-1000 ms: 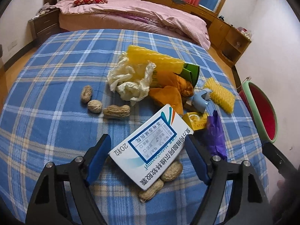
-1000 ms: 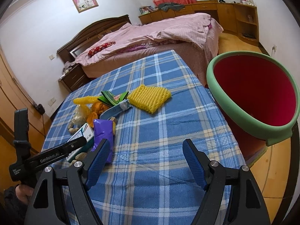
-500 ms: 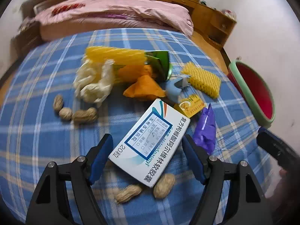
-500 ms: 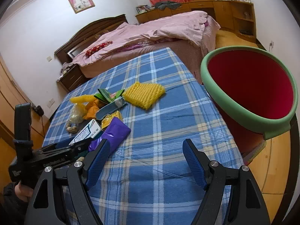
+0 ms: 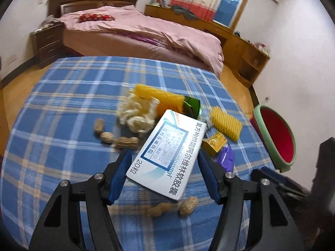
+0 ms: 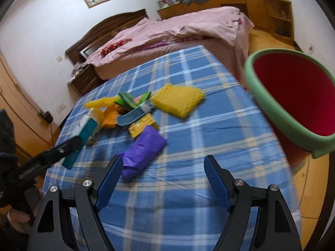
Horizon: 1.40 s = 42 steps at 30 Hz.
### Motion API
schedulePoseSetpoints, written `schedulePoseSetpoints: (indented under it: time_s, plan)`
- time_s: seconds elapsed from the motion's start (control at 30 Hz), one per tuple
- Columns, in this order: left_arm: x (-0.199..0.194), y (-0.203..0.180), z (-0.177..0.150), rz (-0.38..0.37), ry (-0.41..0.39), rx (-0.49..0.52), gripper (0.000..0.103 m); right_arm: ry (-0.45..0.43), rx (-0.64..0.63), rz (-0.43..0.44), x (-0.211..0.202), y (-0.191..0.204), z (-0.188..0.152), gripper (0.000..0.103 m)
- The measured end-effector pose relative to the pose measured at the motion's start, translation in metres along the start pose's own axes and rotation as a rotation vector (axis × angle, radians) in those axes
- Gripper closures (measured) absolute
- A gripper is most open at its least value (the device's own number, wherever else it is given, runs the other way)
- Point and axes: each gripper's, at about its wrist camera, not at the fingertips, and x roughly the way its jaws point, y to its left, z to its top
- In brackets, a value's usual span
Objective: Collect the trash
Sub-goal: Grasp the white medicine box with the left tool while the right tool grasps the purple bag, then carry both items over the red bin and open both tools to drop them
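My left gripper (image 5: 164, 171): jaws closing, clamping the white medicine box (image 5: 167, 156), lifted above the plaid tablecloth (image 5: 62, 108). My right gripper (image 6: 162, 179): released, holding nothing, purple wrapper (image 6: 142, 152) just ahead; red bin (image 6: 293, 98) right of the table.

I see a table under a blue plaid cloth (image 5: 62, 113), with the litter gathered around one landmark, the crumpled white wrapper (image 5: 136, 115). Three peanuts (image 5: 117, 138) lie just beside it on the near side. A yellow foam net (image 5: 225, 122) sits well off toward the bin-side edge, a purple bag (image 6: 142, 152) nearer me, with two more peanuts (image 5: 171, 207) closest of all.
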Motion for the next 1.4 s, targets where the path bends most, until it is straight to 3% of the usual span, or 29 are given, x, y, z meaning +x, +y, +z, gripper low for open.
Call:
schedulePoseSetpoints:
  time_s: [0.2, 0.57, 0.63, 0.7, 0.73, 0.8, 1.03, 1.4]
  plan:
    - [-0.011, 0.018, -0.009, 0.051, 0.007, -0.059, 0.038, 0.032, -0.036, -0.030, 0.027, 0.025, 0.000, 0.023]
    - [-0.040, 0.055, -0.032, 0.107, 0.019, -0.184, 0.038, 0.006, -0.125, -0.205, 0.044, 0.044, -0.009, 0.023]
    - [-0.051, 0.057, -0.035, 0.110, 0.007, -0.192, 0.038, 0.006, -0.133, -0.218, 0.044, 0.043, -0.009, 0.027]
    - [-0.062, 0.056, -0.036, 0.113, -0.005, -0.191, 0.038, 0.002, -0.137, -0.241, 0.043, 0.040, -0.008, 0.050]
    - [-0.066, 0.056, -0.037, 0.111, -0.008, -0.189, 0.038, 0.001, -0.136, -0.245, 0.042, 0.037, -0.008, 0.054]
    - [-0.074, 0.057, -0.038, 0.115, -0.016, -0.186, 0.038, 0.005, -0.141, -0.242, 0.040, 0.033, -0.006, 0.074]
    - [-0.080, 0.050, -0.030, 0.088, -0.031, -0.195, 0.038, -0.009, -0.113, -0.148, 0.015, 0.008, -0.002, 0.078]
    - [-0.073, -0.003, -0.016, -0.019, -0.054, -0.066, 0.038, -0.139, -0.115, -0.158, -0.054, -0.012, -0.001, 0.078]
